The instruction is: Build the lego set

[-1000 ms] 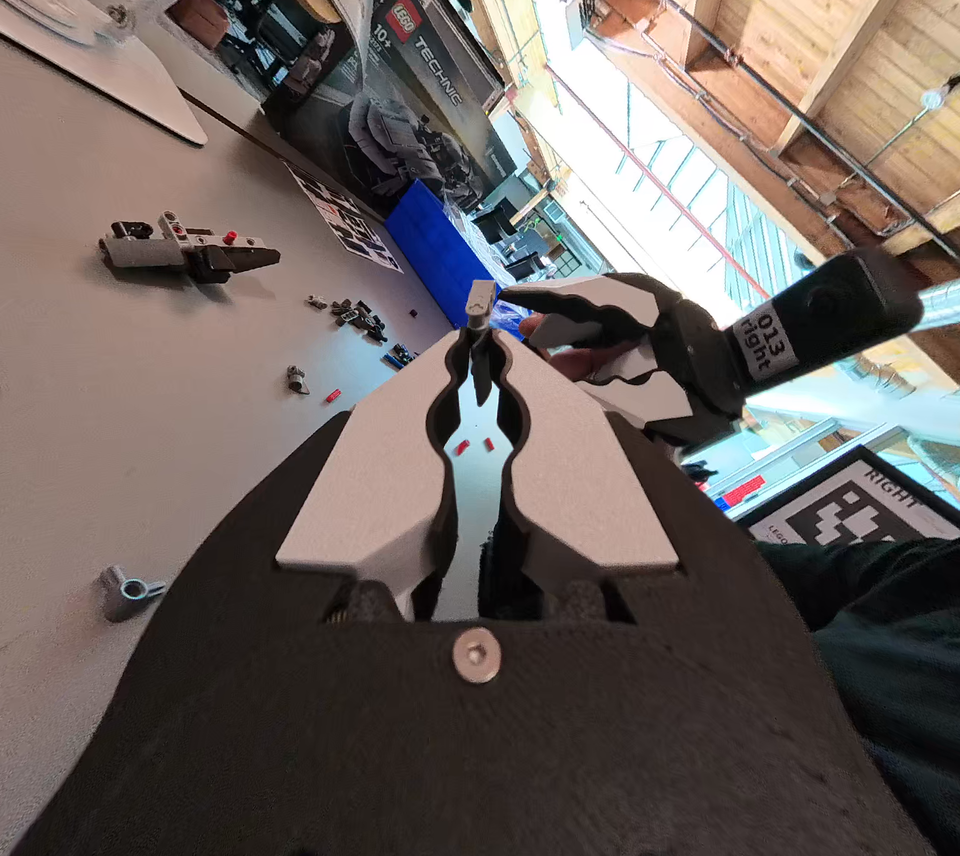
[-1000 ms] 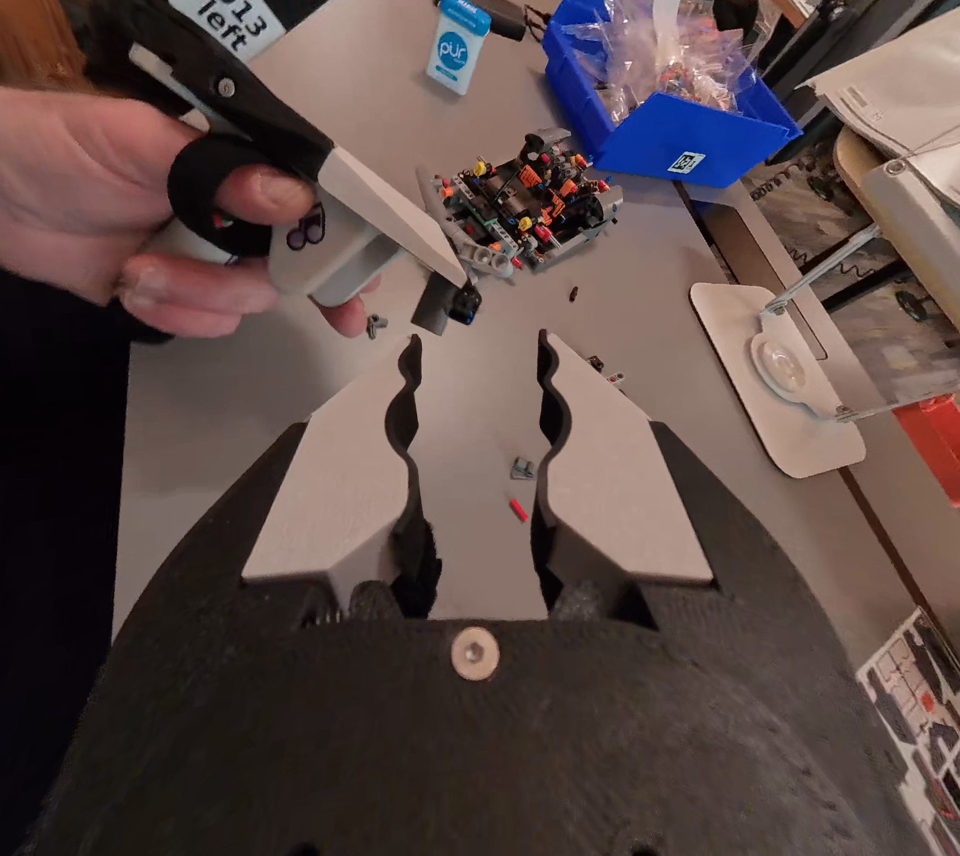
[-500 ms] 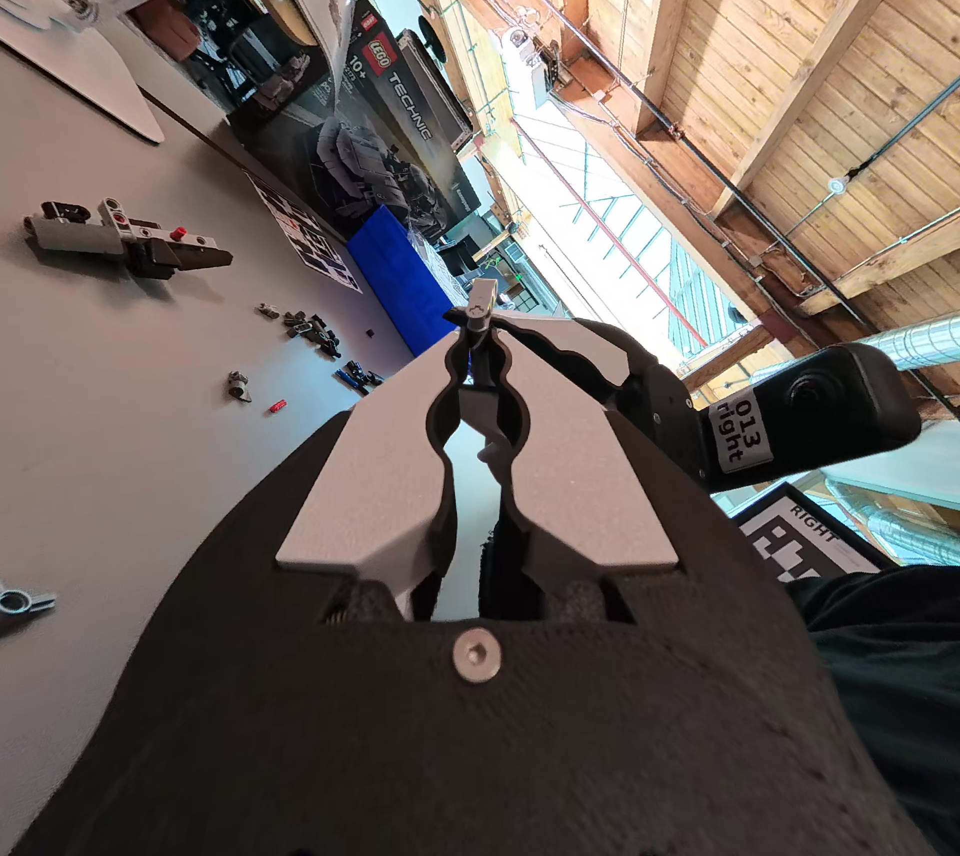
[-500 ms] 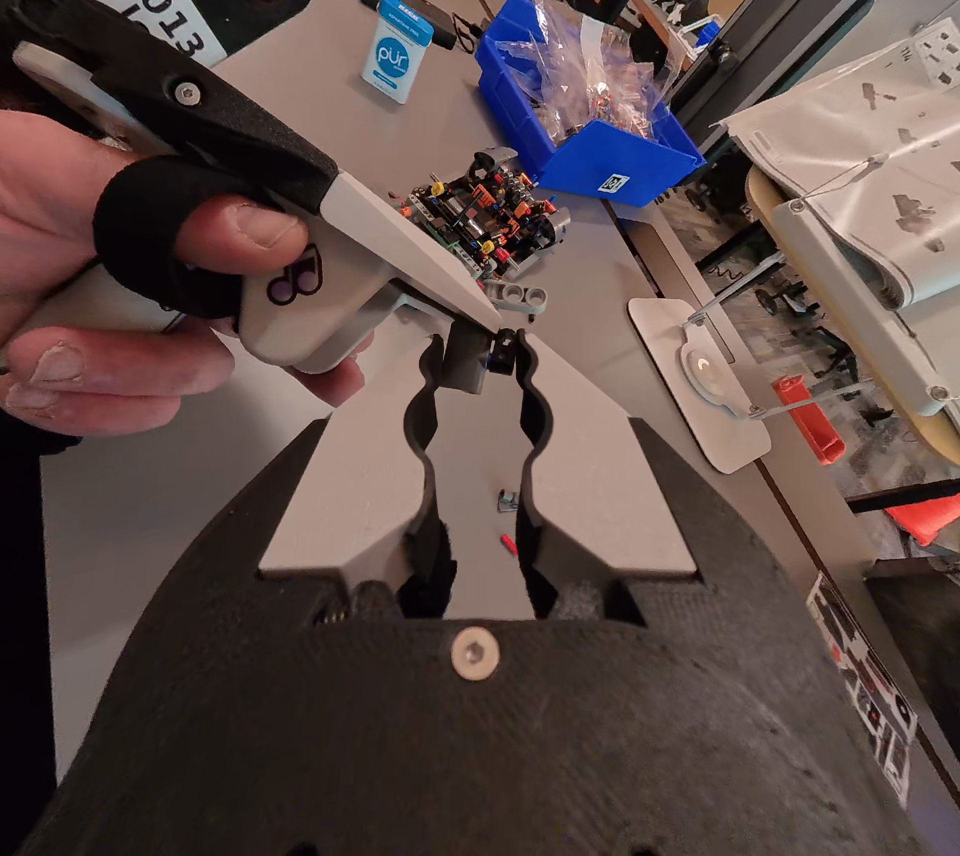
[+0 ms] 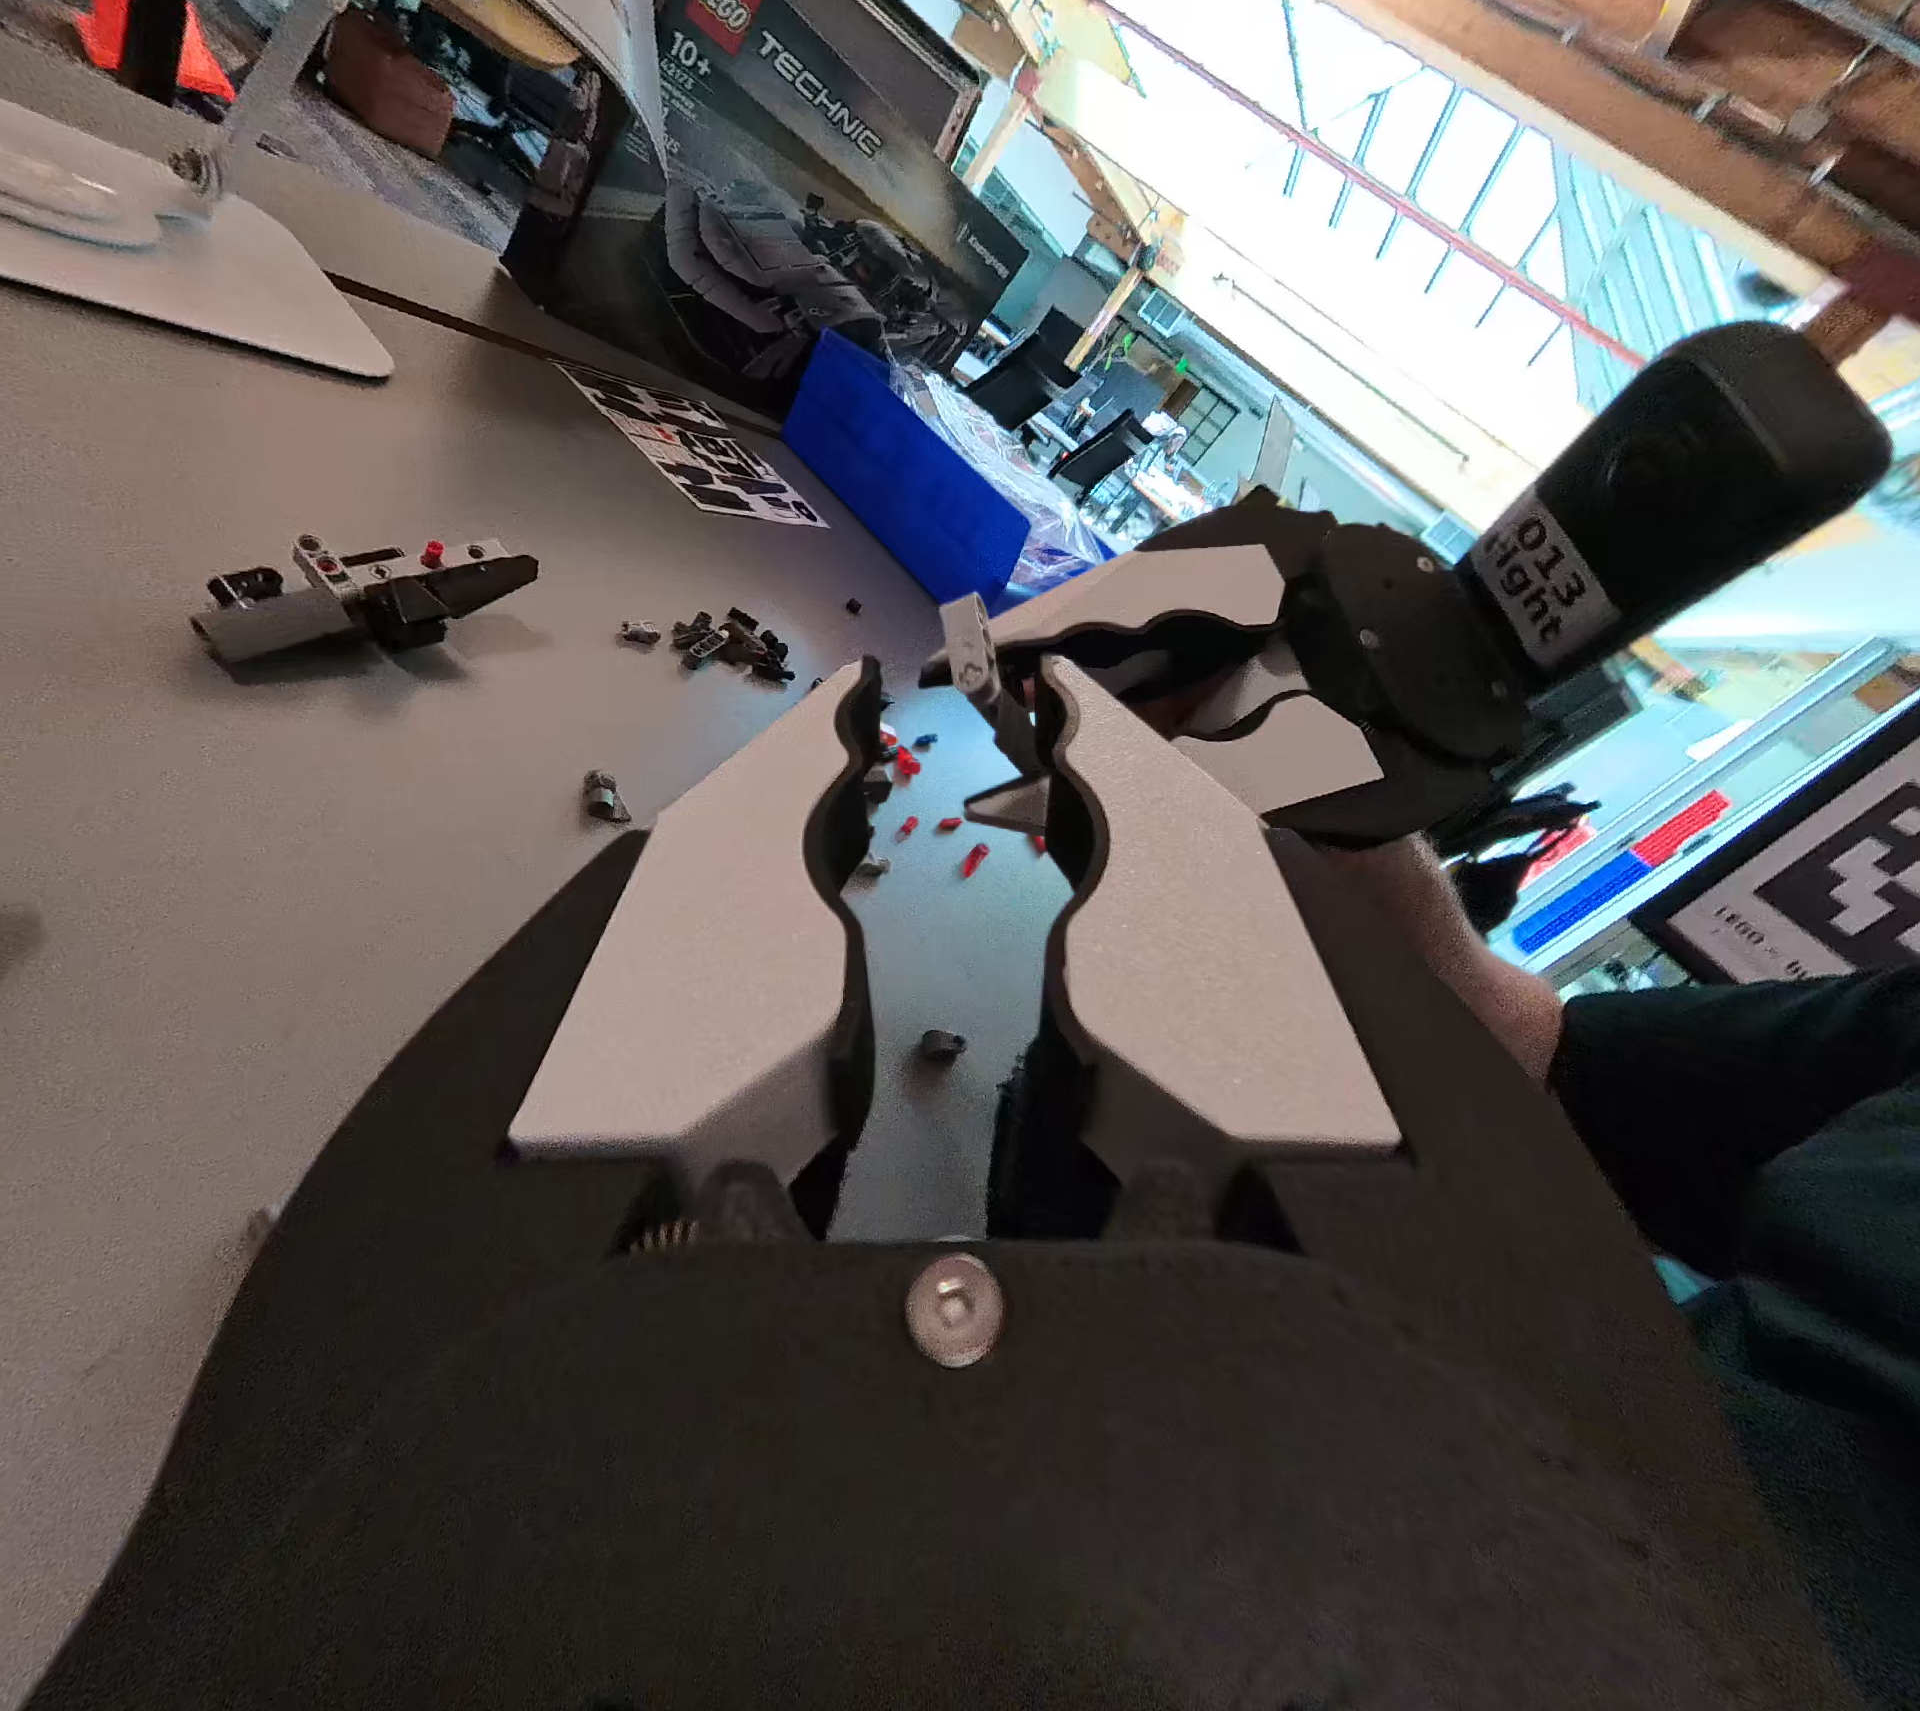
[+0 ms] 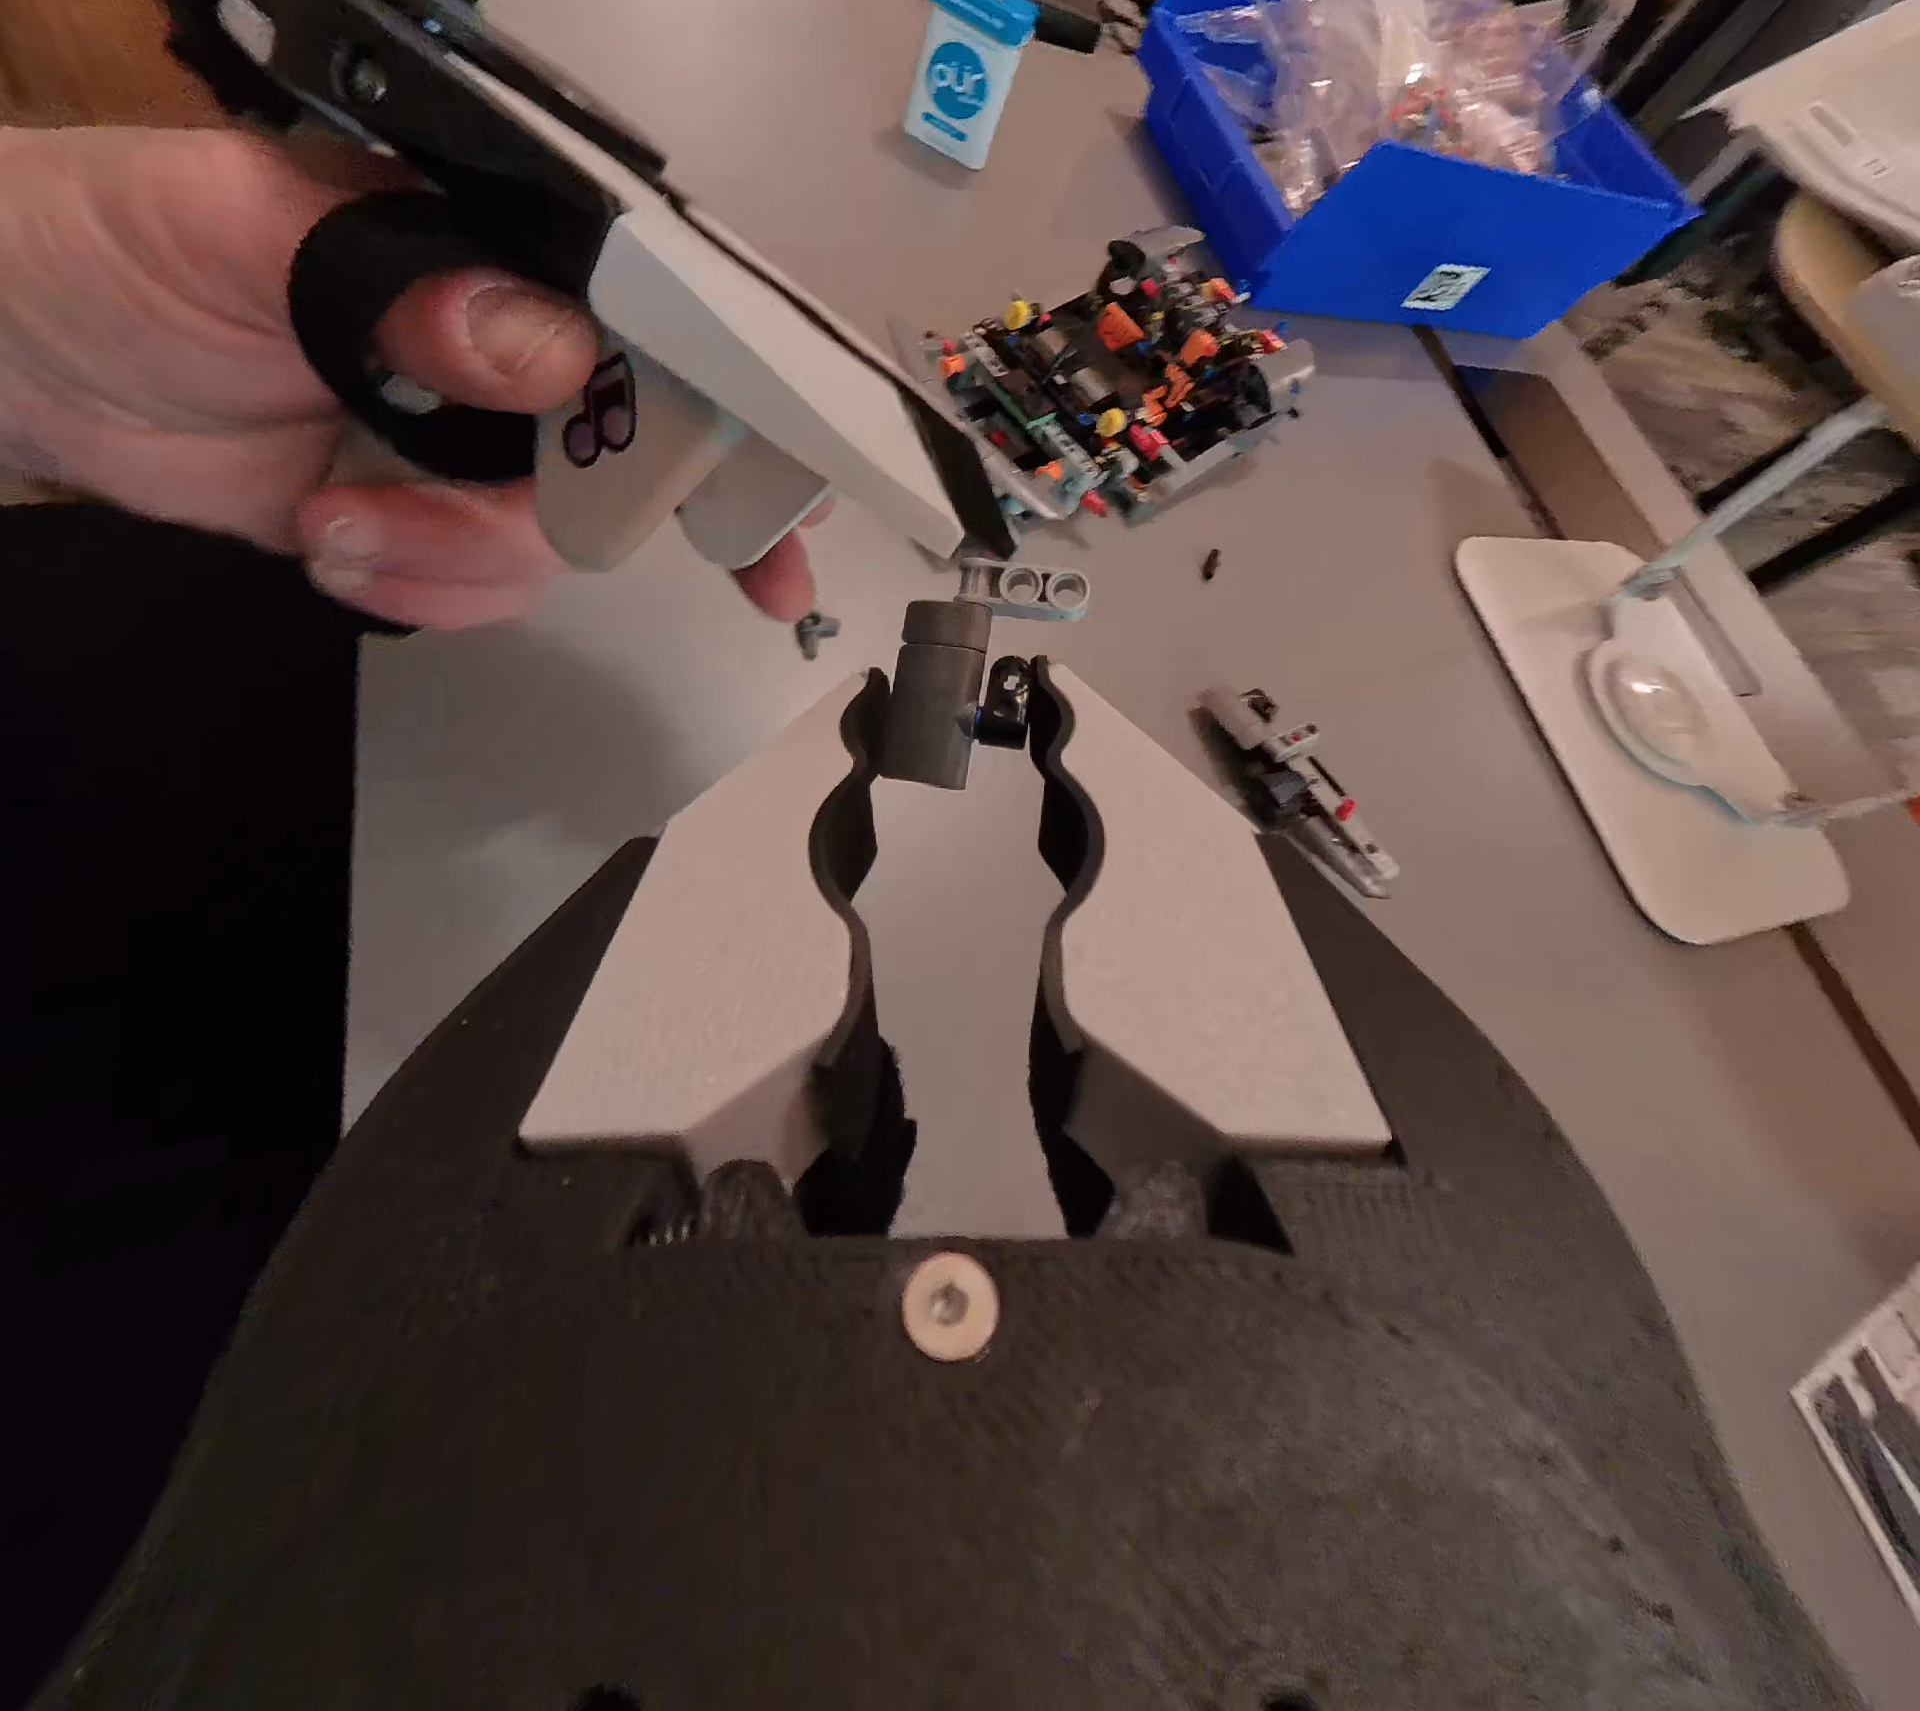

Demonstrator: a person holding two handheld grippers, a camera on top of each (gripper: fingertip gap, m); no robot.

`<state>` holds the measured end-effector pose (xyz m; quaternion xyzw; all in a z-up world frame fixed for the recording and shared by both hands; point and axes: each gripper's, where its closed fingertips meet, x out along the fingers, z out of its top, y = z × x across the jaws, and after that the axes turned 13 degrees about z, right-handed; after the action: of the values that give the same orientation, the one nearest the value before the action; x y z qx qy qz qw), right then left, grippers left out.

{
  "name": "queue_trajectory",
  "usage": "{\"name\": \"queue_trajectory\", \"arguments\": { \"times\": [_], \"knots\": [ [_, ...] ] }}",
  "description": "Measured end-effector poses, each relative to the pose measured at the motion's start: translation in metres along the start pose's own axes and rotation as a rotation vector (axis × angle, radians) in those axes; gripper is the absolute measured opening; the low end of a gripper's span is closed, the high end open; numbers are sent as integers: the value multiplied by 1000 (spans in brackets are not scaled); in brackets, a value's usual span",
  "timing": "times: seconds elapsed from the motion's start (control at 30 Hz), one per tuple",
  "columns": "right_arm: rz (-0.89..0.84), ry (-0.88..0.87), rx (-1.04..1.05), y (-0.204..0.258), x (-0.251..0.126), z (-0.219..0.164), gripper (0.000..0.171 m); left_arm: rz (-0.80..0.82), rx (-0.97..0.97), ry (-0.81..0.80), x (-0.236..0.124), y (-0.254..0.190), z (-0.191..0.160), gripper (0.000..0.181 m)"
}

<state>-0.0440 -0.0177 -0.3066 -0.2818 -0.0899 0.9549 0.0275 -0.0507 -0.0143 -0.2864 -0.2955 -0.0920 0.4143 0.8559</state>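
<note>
My right gripper (image 6: 956, 679) is shut on a small Lego piece (image 6: 930, 705): a dark grey cylinder with a black connector and a light grey beam on top. It holds the piece above the table. The piece also shows in the left wrist view (image 5: 971, 643), just beyond my left fingertips. My left gripper (image 5: 956, 674) is open and empty; in the right wrist view (image 6: 966, 534) its tip sits just above and behind the piece. A colourful main build (image 6: 1122, 404) and a grey-black sub-assembly (image 6: 1299, 788) lie on the table.
A blue bin (image 6: 1455, 248) with plastic bags stands behind the build. A white stand base (image 6: 1662, 778) is at the right, a blue-white pack (image 6: 961, 72) behind. Loose dark parts (image 5: 727, 633), red pins (image 5: 935, 820), a sticker sheet (image 5: 707, 456) and the set box (image 5: 790, 207) lie ahead. Only a small space, under 4 cm, lies between the two pairs of fingers. Both grippers' tips are roughly 20 cm from the grey-black sub-assembly (image 6: 1299, 788). My left wrist view (image 5: 411, 586) looks at it from another angle.
My left gripper was shut on the small piece and has opened and let go. My right gripper closed in on the piece, shut on it, and now holds it alone.
</note>
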Motion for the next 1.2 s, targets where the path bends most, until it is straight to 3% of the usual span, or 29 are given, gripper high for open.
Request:
{"name": "queue_trajectory", "arguments": {
  "times": [0.13, 0.37, 0.7, 0.83, 1.0, 1.2],
  "knots": [
    [133, 44, 21, 12, -3, -12, 25, -20, 95, 54, 1, -5, -4, 28],
    [355, 37, 133, 28, -10, -24, 24, 34, 433, 97, 1, -1, -14, 27],
    [565, 31, 179, 28, -27, -36, 25, 76, 745, 160, 0, 12, -27, 26],
    [591, 143, 157, 32, -16, -57, 25, 93, 898, 220, -1, 22, -40, 24],
    [618, 281, 124, 43, 12, -90, 25, 113, 956, 257, -4, 35, -43, 21],
    [615, 297, 106, 40, 23, -94, 25, 138, 1002, 279, -4, 43, -46, 20]
  ]
}}
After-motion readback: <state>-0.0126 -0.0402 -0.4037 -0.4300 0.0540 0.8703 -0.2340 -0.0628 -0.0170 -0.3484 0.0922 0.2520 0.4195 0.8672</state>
